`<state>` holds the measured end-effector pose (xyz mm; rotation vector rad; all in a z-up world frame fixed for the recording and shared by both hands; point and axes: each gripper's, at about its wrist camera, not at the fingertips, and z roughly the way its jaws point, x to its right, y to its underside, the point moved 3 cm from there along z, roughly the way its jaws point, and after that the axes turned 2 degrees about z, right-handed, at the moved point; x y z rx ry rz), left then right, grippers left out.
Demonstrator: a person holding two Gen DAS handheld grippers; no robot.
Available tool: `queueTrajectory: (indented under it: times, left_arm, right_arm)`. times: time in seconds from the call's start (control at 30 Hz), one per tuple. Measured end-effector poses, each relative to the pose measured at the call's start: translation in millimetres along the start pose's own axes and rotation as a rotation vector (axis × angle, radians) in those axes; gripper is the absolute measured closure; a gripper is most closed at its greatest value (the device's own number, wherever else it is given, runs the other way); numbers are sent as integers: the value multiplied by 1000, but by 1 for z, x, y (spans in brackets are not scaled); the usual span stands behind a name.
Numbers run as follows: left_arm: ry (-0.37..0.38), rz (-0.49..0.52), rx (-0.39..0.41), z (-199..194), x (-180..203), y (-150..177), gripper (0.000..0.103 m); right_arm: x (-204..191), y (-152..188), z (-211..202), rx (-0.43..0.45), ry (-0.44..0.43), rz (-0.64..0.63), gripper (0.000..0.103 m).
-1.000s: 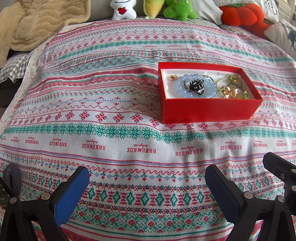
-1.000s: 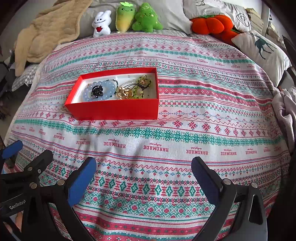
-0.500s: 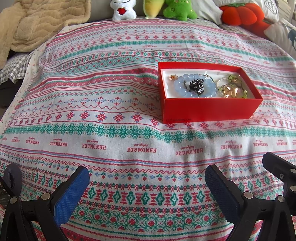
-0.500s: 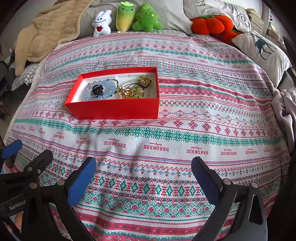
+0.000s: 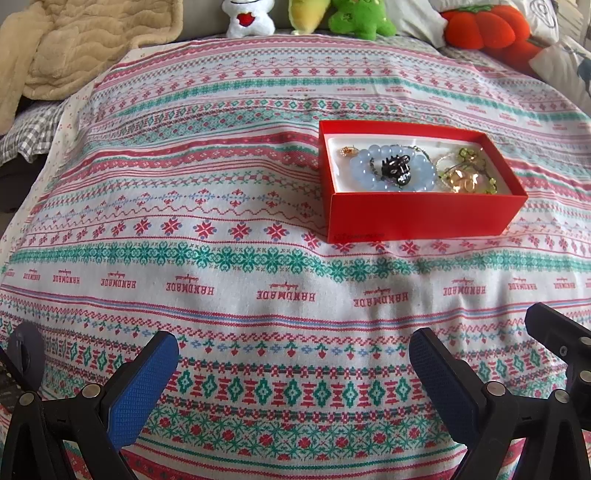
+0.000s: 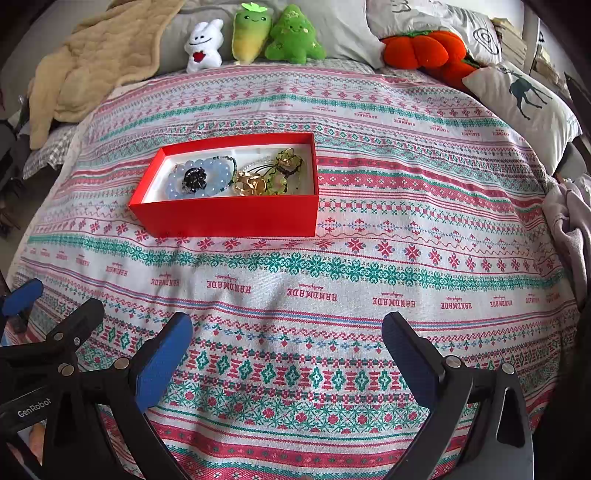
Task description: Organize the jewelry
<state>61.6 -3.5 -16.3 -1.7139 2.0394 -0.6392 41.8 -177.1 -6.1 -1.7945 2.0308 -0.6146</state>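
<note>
A red box (image 5: 421, 218) (image 6: 229, 218) with a white lining rests on the patterned bedspread. Inside lie a pale blue bead bracelet (image 5: 360, 171) (image 6: 218, 173), a black hair claw (image 5: 397, 170) (image 6: 194, 178), a small gold earring (image 5: 347, 150), and a tangle of gold and green jewelry (image 5: 467, 175) (image 6: 269, 173). My left gripper (image 5: 291, 354) is open near the bed's front edge, well short of the box. My right gripper (image 6: 286, 339) is also open, empty, in front of and right of the box. The left gripper's finger (image 6: 22, 297) shows at the right wrist view's left edge.
Plush toys (image 6: 255, 33) line the head of the bed: a white bunny, a yellow-green radish, a green tree. An orange pumpkin cushion (image 6: 424, 48) and a deer pillow (image 6: 524, 99) lie at the far right, a beige blanket (image 6: 96, 62) at the far left.
</note>
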Motion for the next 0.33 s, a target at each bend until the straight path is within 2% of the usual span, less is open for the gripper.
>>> queueTrajectory:
  times: [0.33]
  left_arm:
    - [3,-18,4,11,-9,5,1]
  right_arm:
    - [0,5,9,-11,13,2,0]
